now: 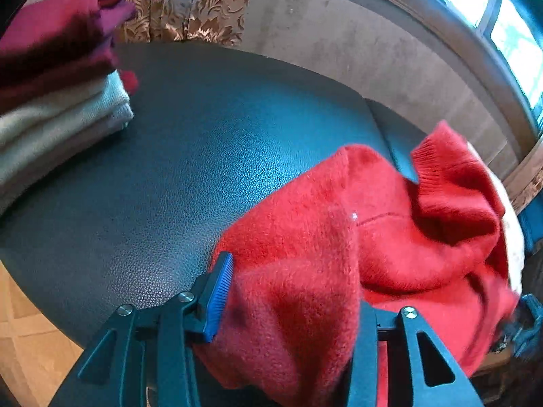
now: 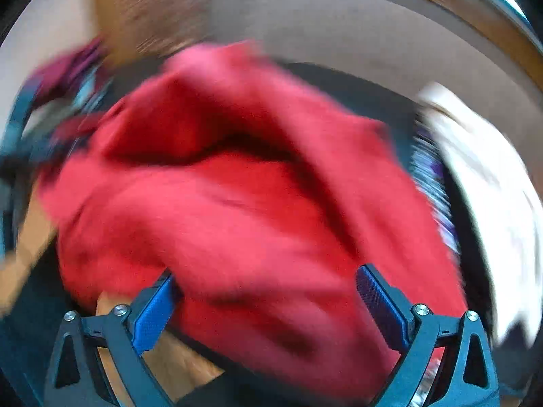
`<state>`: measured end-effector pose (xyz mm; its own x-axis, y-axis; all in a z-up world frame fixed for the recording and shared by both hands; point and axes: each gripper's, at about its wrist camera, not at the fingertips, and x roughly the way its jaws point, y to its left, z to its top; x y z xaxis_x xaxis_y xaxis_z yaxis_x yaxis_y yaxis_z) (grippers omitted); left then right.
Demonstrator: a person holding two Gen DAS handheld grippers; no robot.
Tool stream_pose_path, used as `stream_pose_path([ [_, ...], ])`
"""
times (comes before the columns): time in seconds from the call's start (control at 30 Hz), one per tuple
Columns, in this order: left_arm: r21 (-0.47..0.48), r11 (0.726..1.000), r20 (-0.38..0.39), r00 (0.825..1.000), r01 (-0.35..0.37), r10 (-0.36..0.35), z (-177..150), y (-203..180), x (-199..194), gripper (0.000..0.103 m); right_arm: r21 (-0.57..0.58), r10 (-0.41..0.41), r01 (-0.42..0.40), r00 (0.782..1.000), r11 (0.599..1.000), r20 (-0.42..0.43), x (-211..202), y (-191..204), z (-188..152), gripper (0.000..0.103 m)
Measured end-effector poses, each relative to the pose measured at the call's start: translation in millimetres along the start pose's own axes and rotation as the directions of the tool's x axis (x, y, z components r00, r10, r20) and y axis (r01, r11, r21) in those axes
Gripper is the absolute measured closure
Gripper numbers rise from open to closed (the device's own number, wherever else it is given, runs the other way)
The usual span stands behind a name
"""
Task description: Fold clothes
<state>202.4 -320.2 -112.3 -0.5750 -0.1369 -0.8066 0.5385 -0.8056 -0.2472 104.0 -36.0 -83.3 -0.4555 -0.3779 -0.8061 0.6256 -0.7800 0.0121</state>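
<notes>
Presently, the labels below are describing the scene you are working in.

Red sweater (image 1: pixel 339 237): it is lying bunched and unfolded on the dark desk (image 1: pixel 190 156), its ribbed cuff (image 1: pixel 437 156) sticking up at the far side; one thick fold is hanging toward you over the near desk edge.

Left gripper (image 1: pixel 292 291): you are holding it at the near fold of the sweater. The blue pad of one of its fingers (image 1: pixel 219 291) is pressing against the knit, while the other one is hiding under the cloth, so whether they are clenching on the wool cannot be told.

Right gripper (image 2: pixel 268 305): its fingers (image 2: pixel 152 312) are standing wide apart, released, with the sweater's bulk lying between and beyond them; this view is blurring heavily.

Folded stack (image 1: pixel 57 101): a magenta piece, a dark red one and a pale one are sitting squared up at the far left of the desk, well apart from the sweater.

White garment (image 2: pixel 485 186): it is lying loose to the right of the sweater.

Progress: judging by these things, part of the clothes are sitting folded already, while the red sweater and seemingly the white garment are waiting to be flattened and folded.

Writing: no brand, label or lettering is showing legibly in either view.
</notes>
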Motion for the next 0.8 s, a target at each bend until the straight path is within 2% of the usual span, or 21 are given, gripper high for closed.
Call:
stream_pose_path([
  [0.07, 0.003, 1.000, -0.009, 1.000, -0.009, 0.009, 3, -2, 0, 0.059, 0.217, -0.041, 0.031, 0.998, 0.976, 0.042, -11, -42, -3, 0.002],
  [0.1, 0.006, 1.000, -0.013, 1.000, -0.014, 0.014, 5, -3, 0, 0.059, 0.332, -0.017, -0.006, 0.998, 0.943, 0.067, -17, -62, -7, 0.002],
  [0.13, 0.009, 1.000, -0.017, 1.000, -0.018, 0.018, 7, -4, -1, 0.059, 0.445, 0.046, -0.092, 0.992, 0.891, 0.115, -22, -83, -15, 0.002],
  [0.2, 0.011, 0.999, -0.025, 0.999, -0.041, 0.041, 12, -7, 1, 0.059, 0.550, 0.109, -0.196, 0.976, 0.812, 0.187, -30, -106, -28, 0.001],
  [0.23, 0.012, 0.998, -0.030, 0.998, -0.058, 0.058, 14, -9, 2, 0.057, 0.566, 0.126, -0.225, 0.970, 0.793, 0.209, -33, -110, -32, 0.001],
  [0.33, 0.007, 0.996, -0.046, 0.995, -0.093, 0.093, 23, -8, 7, 0.048, 0.510, 0.250, -0.349, 0.934, 0.786, 0.255, -37, -91, -27, 0.000],
  [0.43, -0.029, 0.994, -0.047, 0.993, -0.109, 0.107, 24, -14, 9, 0.042, 0.446, 0.460, -0.507, 0.861, 0.738, 0.219, -17, -48, -19, 0.000],
  [0.57, -0.009, 0.992, -0.035, 0.991, -0.128, 0.127, 21, -22, 8, 0.040, 0.408, 0.474, -0.534, 0.846, 0.741, 0.245, 5, -25, -19, 0.000],
  [0.8, -0.005, 0.995, -0.010, 0.995, -0.097, 0.097, 14, -26, 3, 0.039, 0.338, 0.501, -0.576, 0.816, 0.744, 0.288, 44, 13, -20, 0.000],
])
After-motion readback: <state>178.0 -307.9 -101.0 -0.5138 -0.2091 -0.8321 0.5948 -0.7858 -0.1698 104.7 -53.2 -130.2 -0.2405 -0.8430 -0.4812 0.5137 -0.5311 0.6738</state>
